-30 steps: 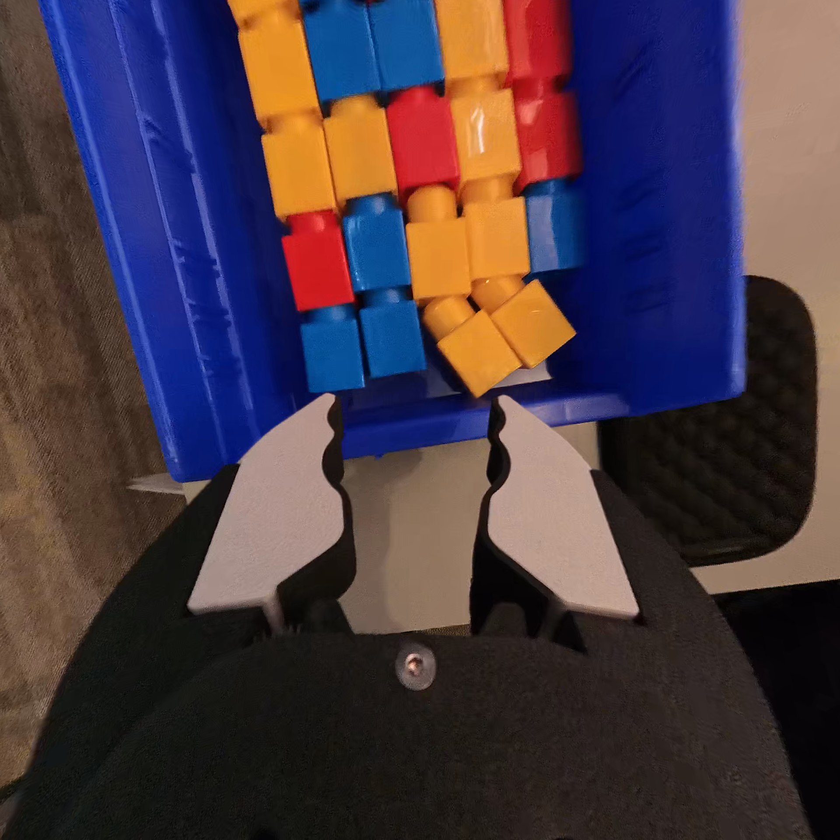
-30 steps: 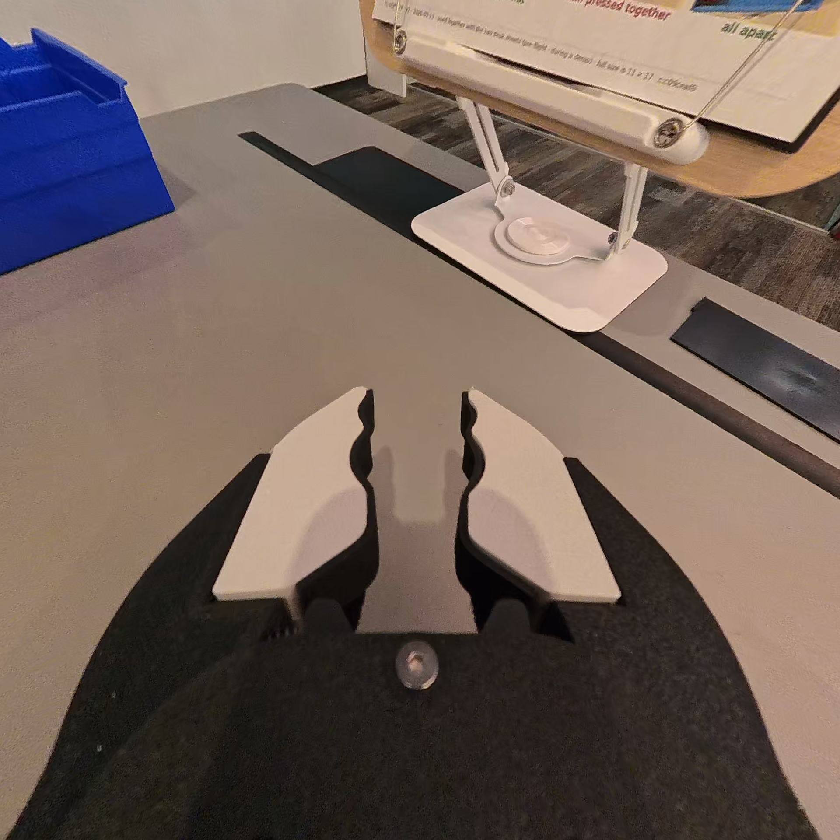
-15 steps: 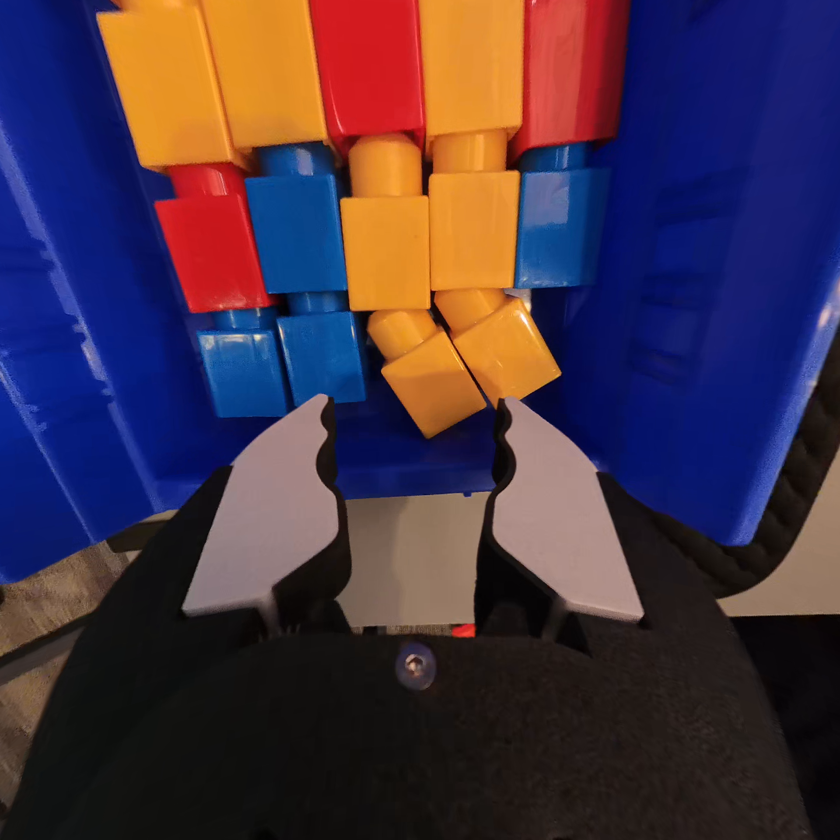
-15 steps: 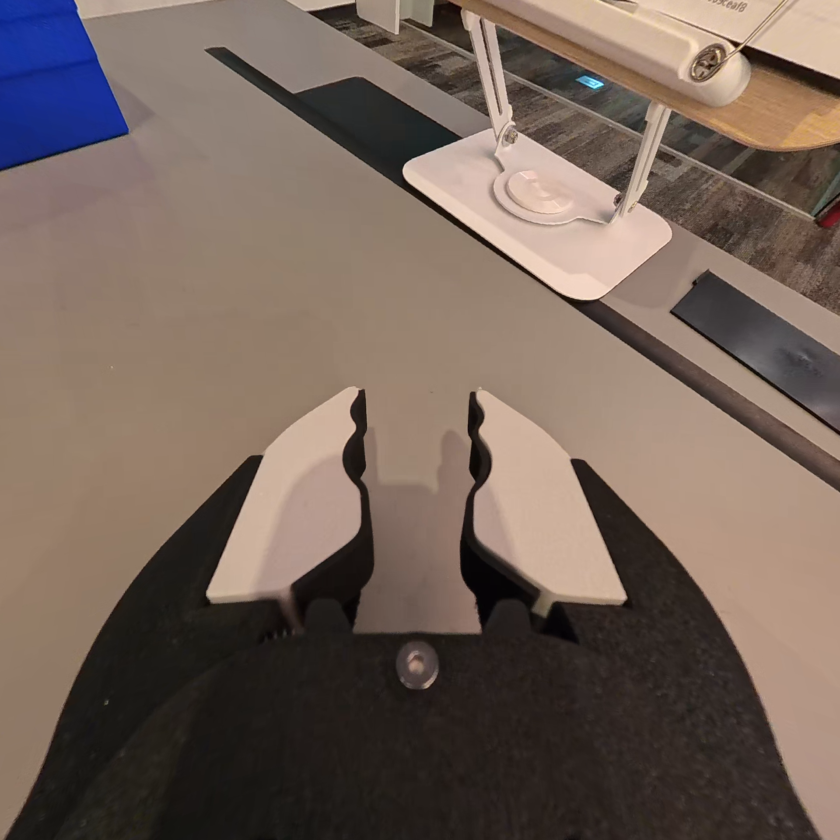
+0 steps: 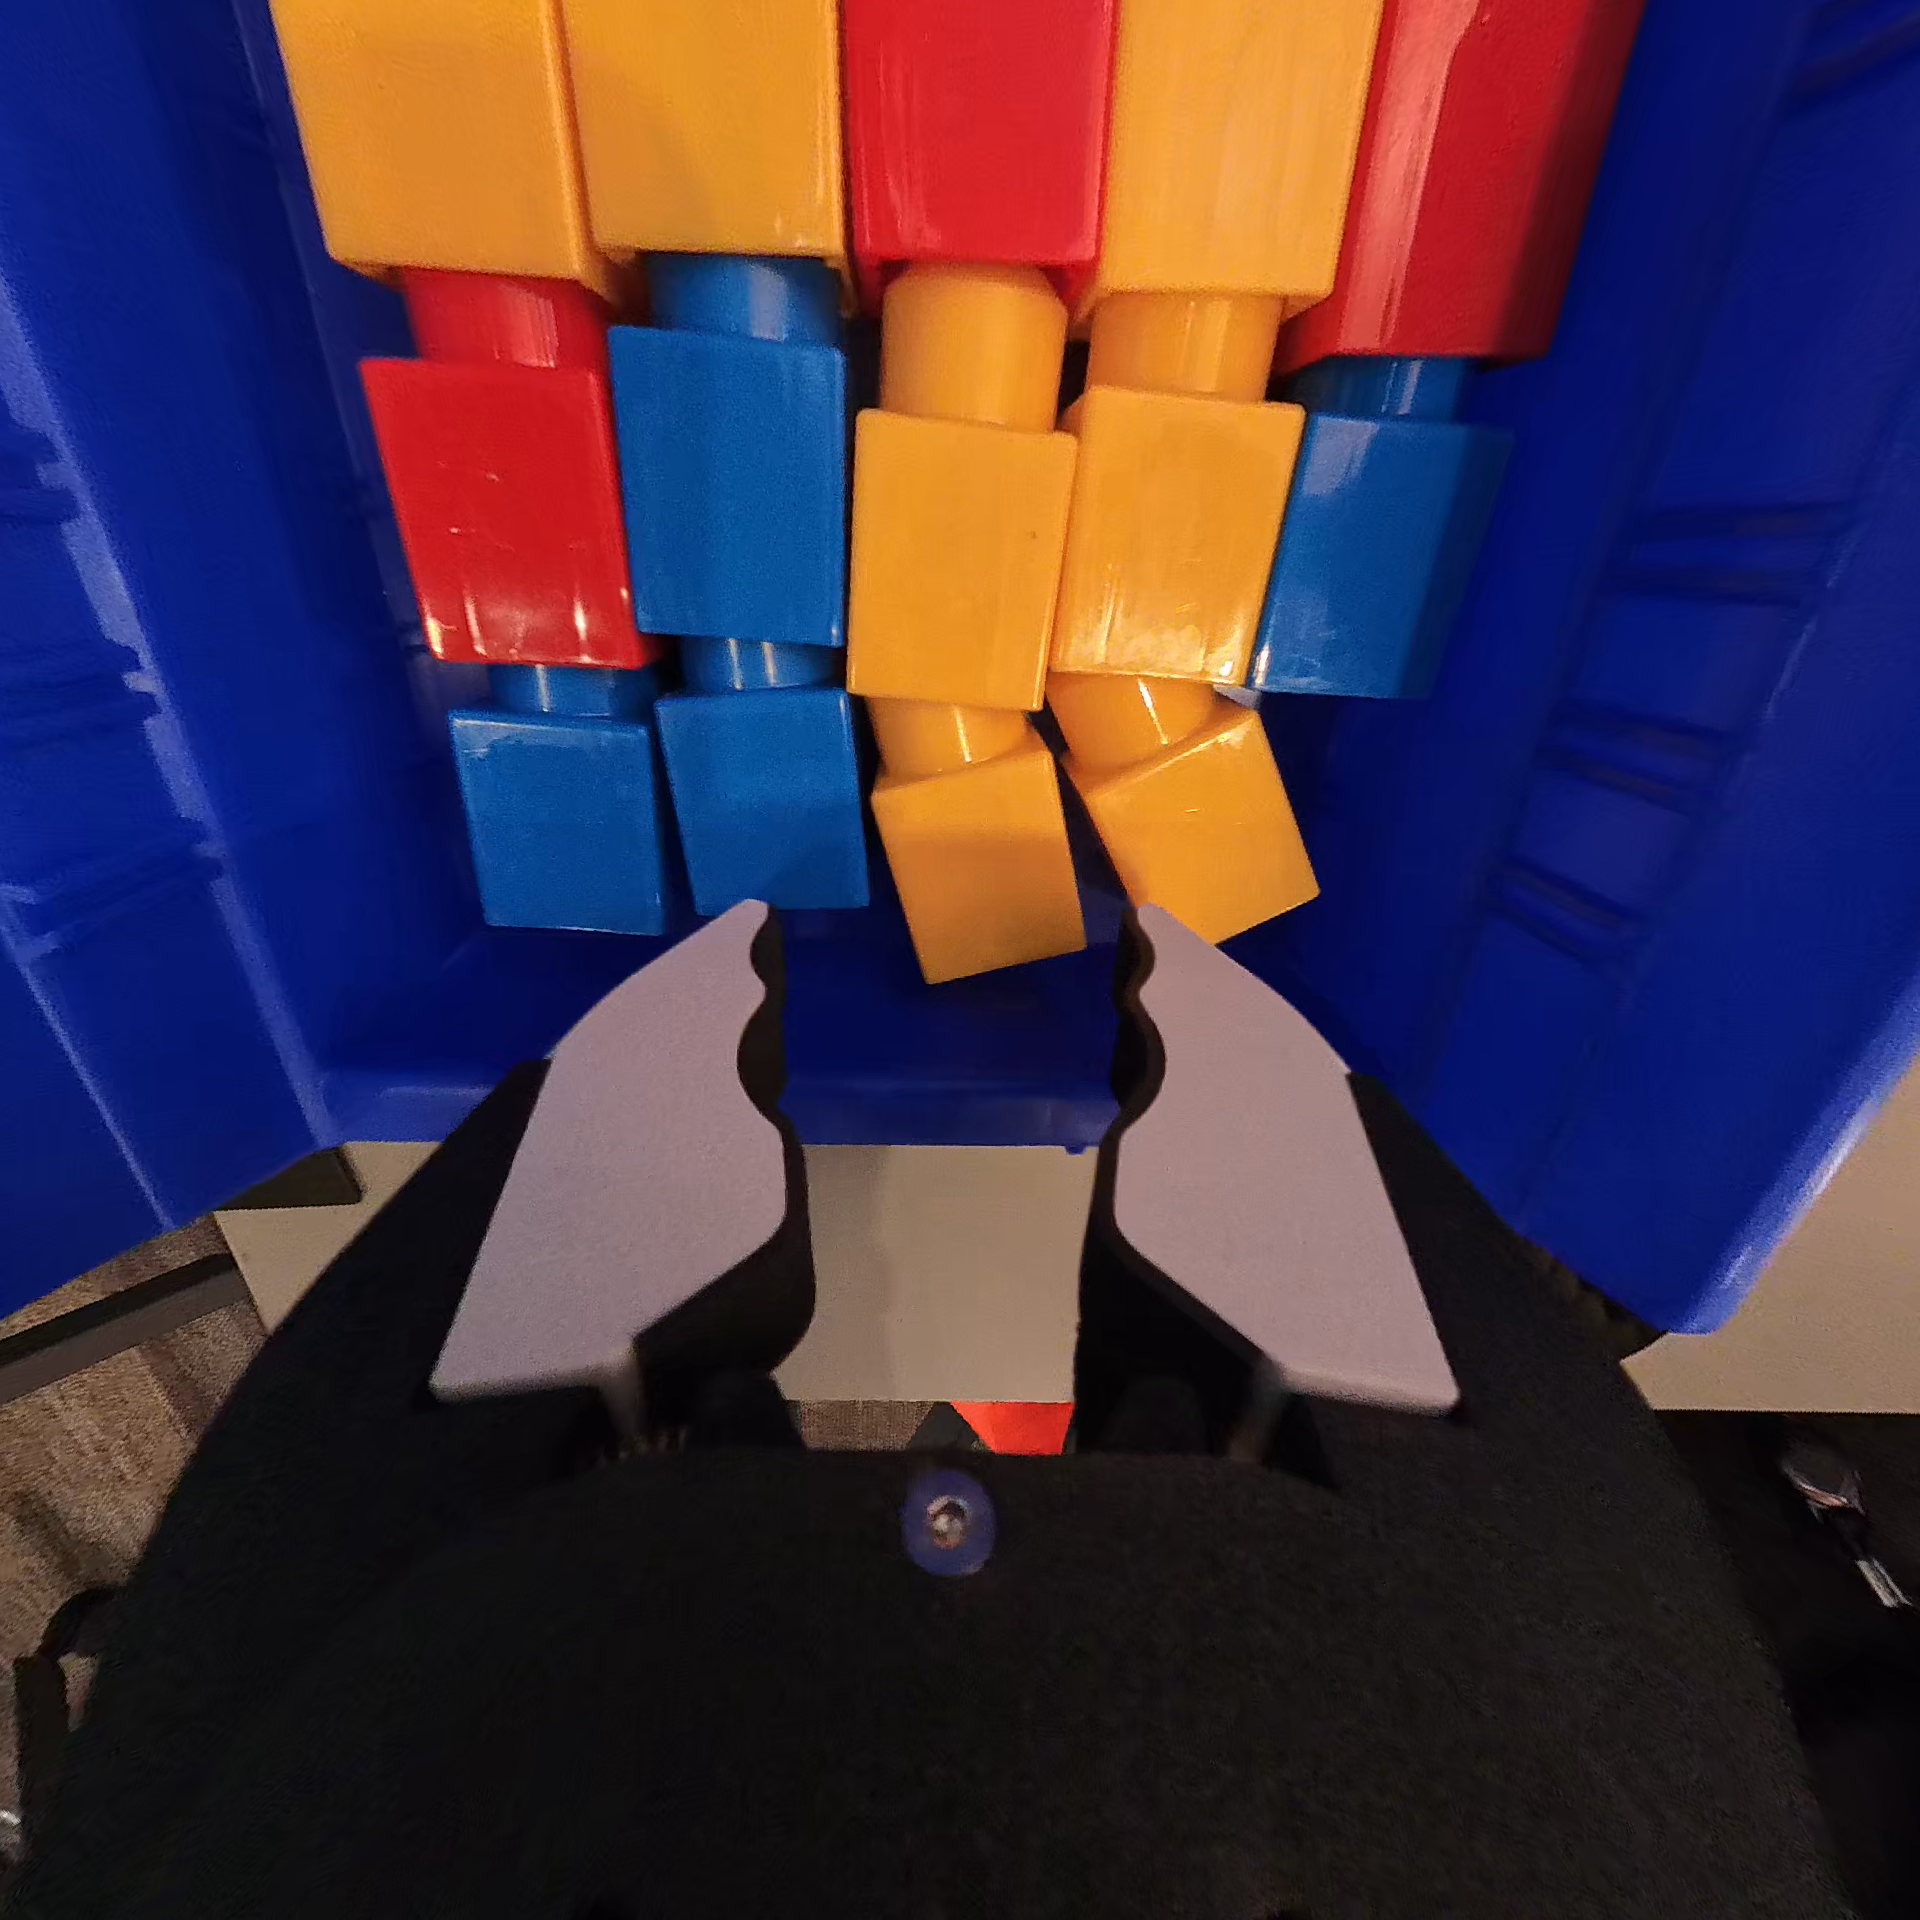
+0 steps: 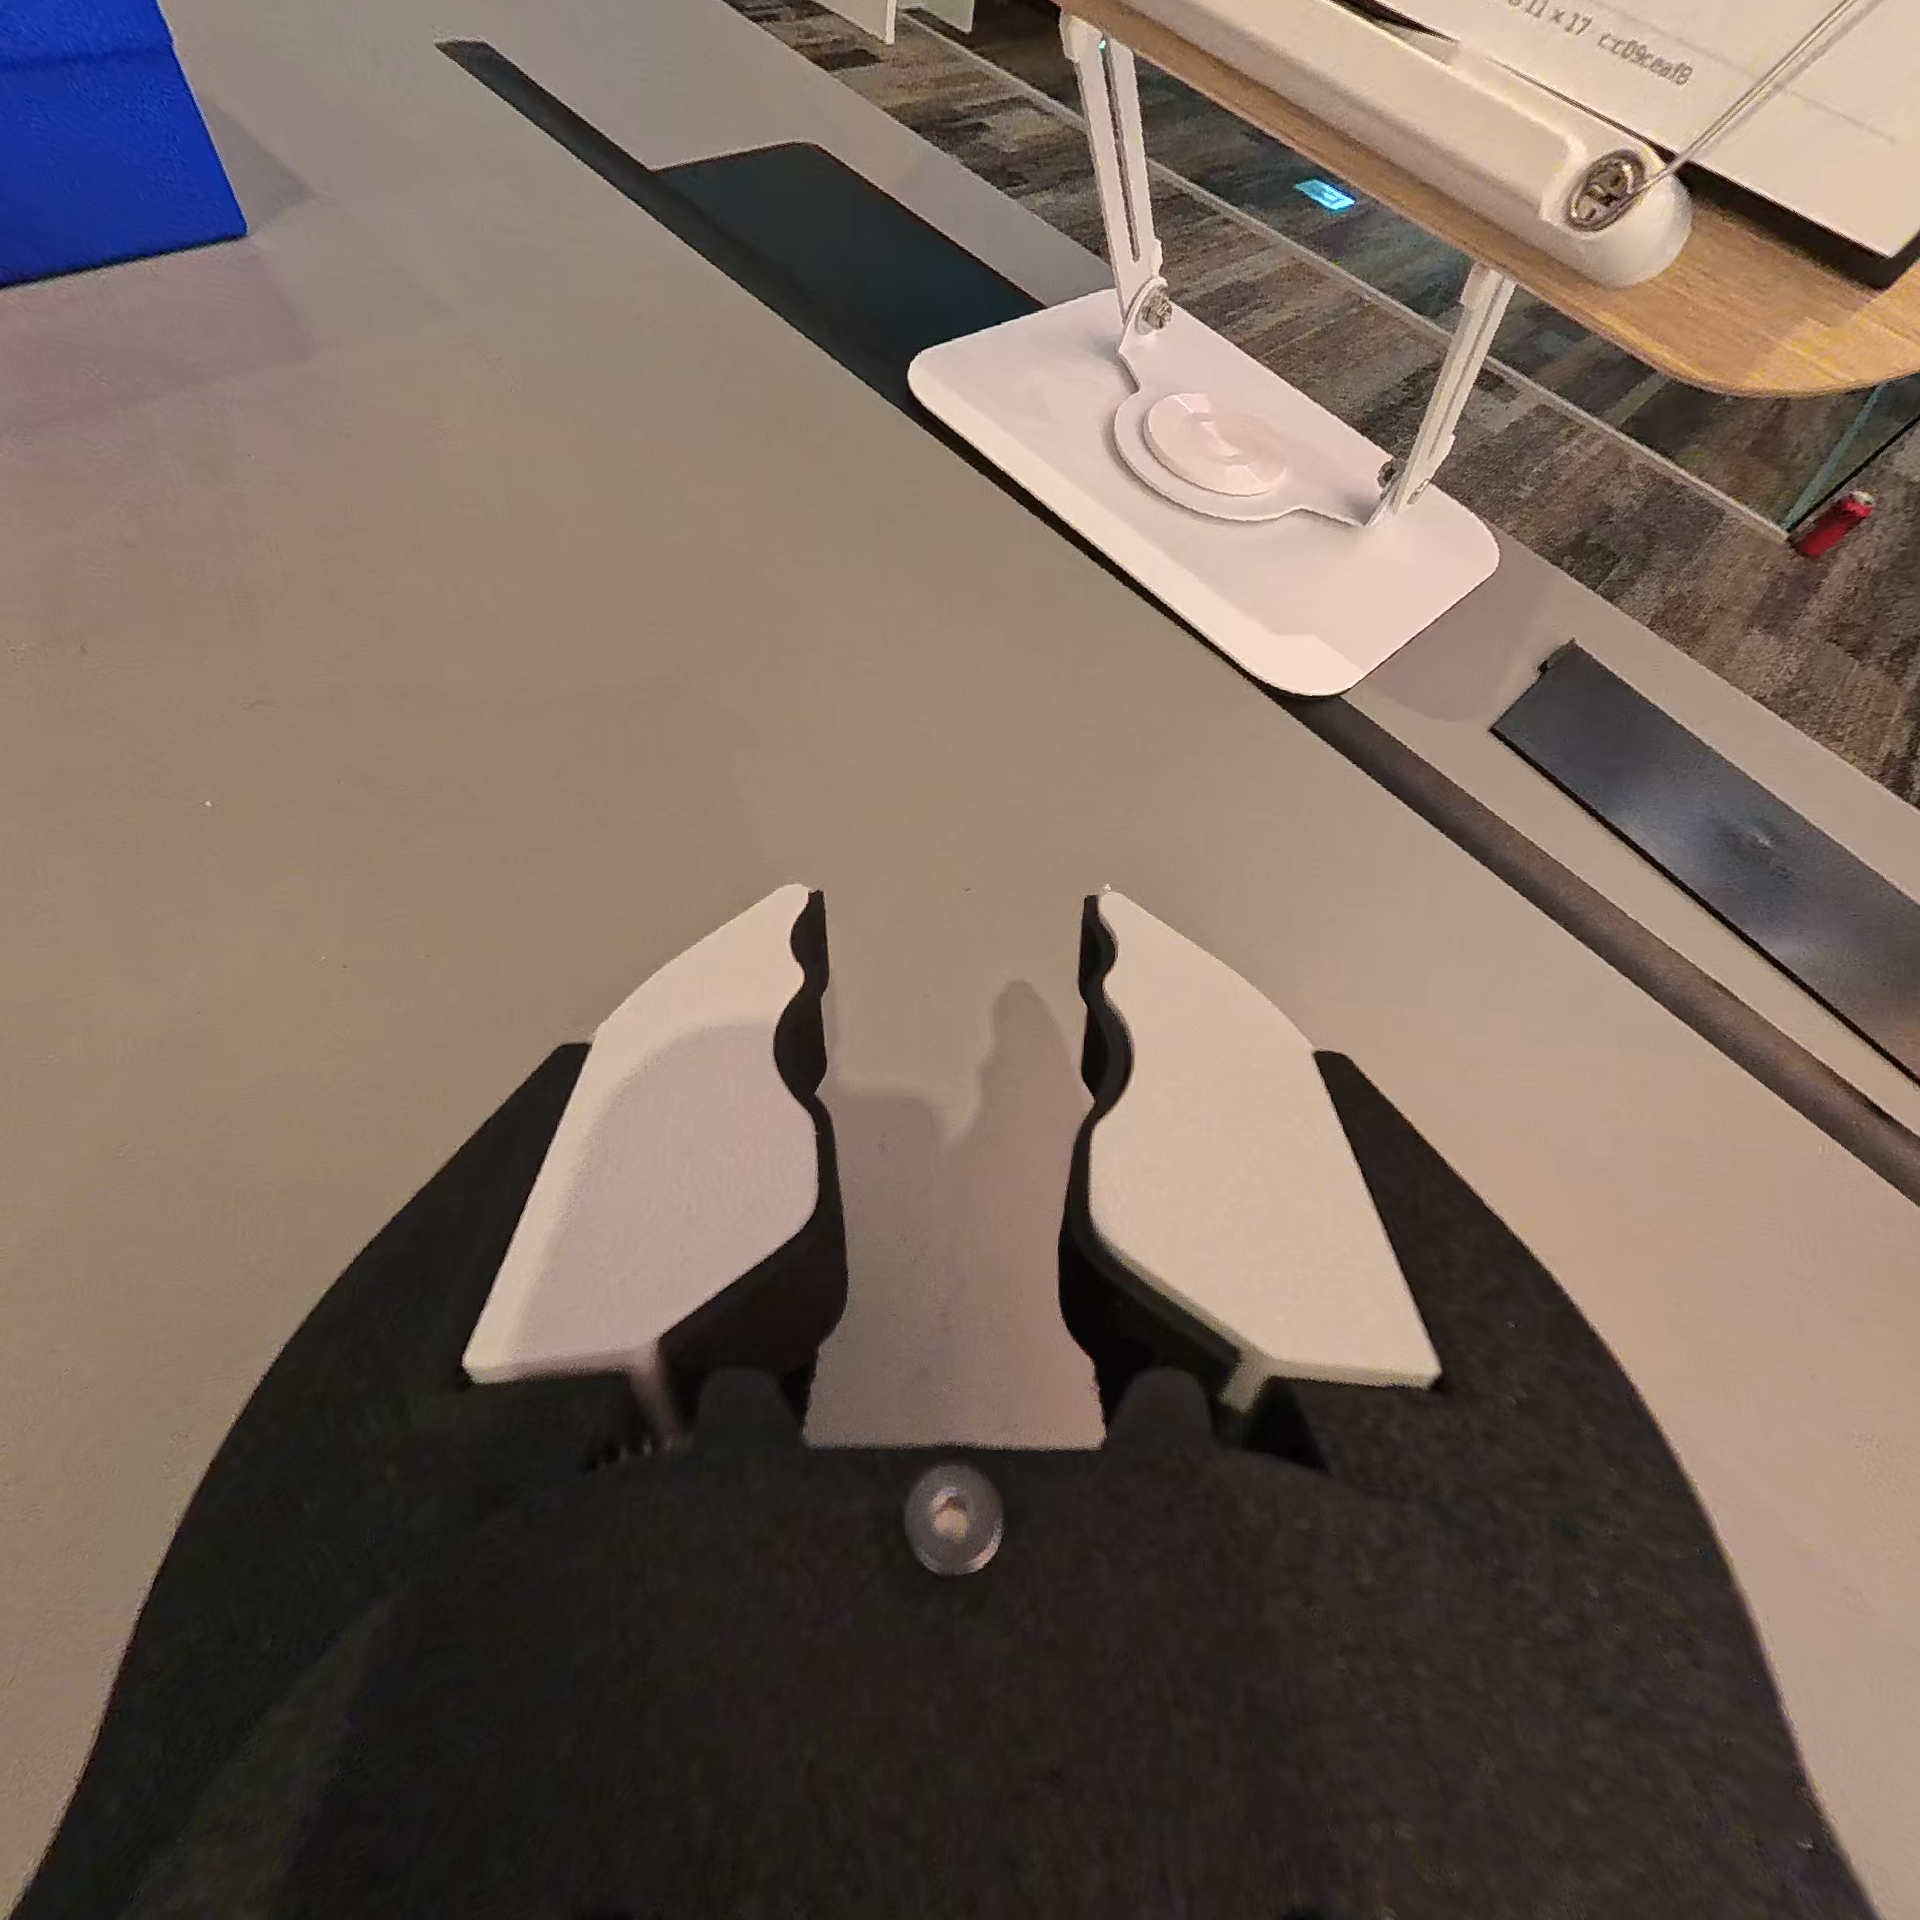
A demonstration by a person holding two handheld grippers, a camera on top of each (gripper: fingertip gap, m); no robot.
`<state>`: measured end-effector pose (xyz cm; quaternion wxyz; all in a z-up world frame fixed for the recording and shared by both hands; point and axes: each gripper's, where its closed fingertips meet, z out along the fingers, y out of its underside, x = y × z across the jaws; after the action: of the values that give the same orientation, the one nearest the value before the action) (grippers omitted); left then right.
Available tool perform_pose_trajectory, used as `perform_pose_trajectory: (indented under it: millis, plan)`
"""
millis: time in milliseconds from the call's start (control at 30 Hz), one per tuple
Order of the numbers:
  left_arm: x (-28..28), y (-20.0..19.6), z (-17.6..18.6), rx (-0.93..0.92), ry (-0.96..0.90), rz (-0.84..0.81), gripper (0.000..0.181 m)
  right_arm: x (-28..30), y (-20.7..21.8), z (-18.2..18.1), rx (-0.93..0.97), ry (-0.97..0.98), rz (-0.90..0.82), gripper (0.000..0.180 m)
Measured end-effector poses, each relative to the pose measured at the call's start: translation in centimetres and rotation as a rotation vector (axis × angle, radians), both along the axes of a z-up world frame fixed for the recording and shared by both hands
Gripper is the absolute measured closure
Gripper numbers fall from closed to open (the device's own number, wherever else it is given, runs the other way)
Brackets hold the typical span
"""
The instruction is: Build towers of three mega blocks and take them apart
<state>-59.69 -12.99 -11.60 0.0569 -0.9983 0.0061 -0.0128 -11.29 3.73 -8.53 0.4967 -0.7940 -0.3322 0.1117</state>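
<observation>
The left gripper point(image 5: 948, 920) is hovering, jaws apart and empty, at a yellow block point(image 5: 977, 862) in the bin point(image 5: 177, 935); the right gripper point(image 6: 954, 904) is gaping empty over the table point(image 6: 416, 675).

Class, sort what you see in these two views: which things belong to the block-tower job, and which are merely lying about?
Belongs to the job:
mega blocks
blue bin holding them
left hand-held gripper, open at the bin
right hand-held gripper, open over the table

Lying about:
white document stand
red can on the floor
</observation>
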Motion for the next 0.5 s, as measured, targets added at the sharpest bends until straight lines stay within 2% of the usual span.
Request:
perform_pose_trajectory:
  millis: [367, 500]
  plan:
    - [0.8, 0.2, 0.5, -0.014, 0.012, 0.011, 0.121, 0.1, 0.0, -0.2, -0.008, -0.009, 0.003, 0.134]
    - [1.1, -0.2, 0.3, -0.047, -0.015, 0.031, 0.128, 0.2, 0.0, -0.2, -0.005, -0.012, 0.001, 0.134]
